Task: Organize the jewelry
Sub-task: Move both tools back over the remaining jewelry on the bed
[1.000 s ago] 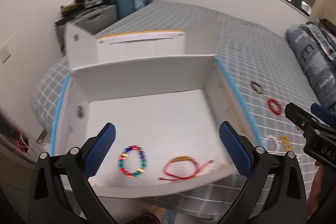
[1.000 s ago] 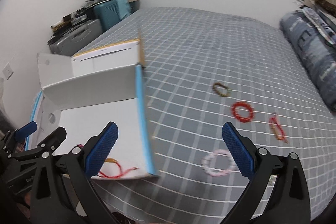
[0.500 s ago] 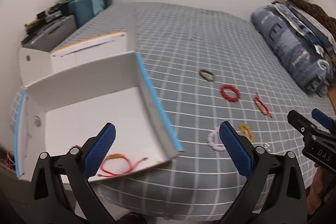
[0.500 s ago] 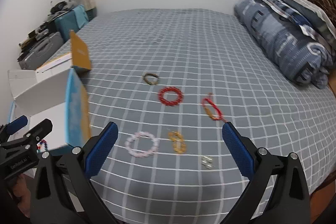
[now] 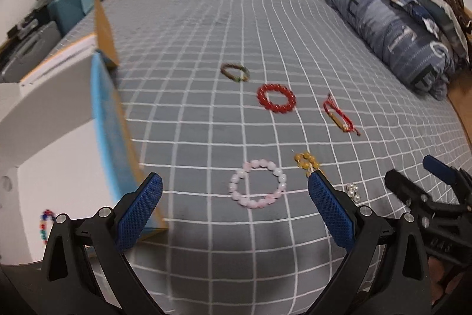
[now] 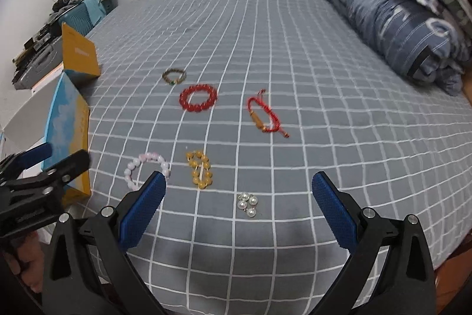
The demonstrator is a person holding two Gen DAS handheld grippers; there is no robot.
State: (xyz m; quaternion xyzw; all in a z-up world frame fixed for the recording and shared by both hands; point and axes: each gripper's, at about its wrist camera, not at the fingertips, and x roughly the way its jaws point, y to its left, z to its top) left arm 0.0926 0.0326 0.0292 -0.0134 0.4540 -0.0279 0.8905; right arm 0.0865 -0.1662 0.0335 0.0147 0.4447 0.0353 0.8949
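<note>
Six pieces of jewelry lie spread on the grey checked bedspread (image 6: 295, 49), none touching another: farthest a brown-green bead bracelet (image 6: 174, 76), then a red bead bracelet (image 6: 198, 97), a red cord bracelet (image 6: 264, 118) whose long axis runs from far left to near right with its loose tail pointing toward the near right, a yellow bead bracelet (image 6: 200, 169) squashed into a narrow oval running near-to-far, a pink bead bracelet (image 5: 258, 187) lying as an open ring, and a small cluster of silver pearl beads (image 6: 248, 203) nearest the bed's edge. At the left stands an open white box (image 5: 59, 138) with a blue-edged wall, a multicoloured bead bracelet (image 5: 45, 225) inside it. The left gripper (image 5: 234, 213) hangs spread wide above the pink bracelet, empty. The right gripper (image 6: 239, 211) is likewise spread wide and empty, over the silver beads.
</note>
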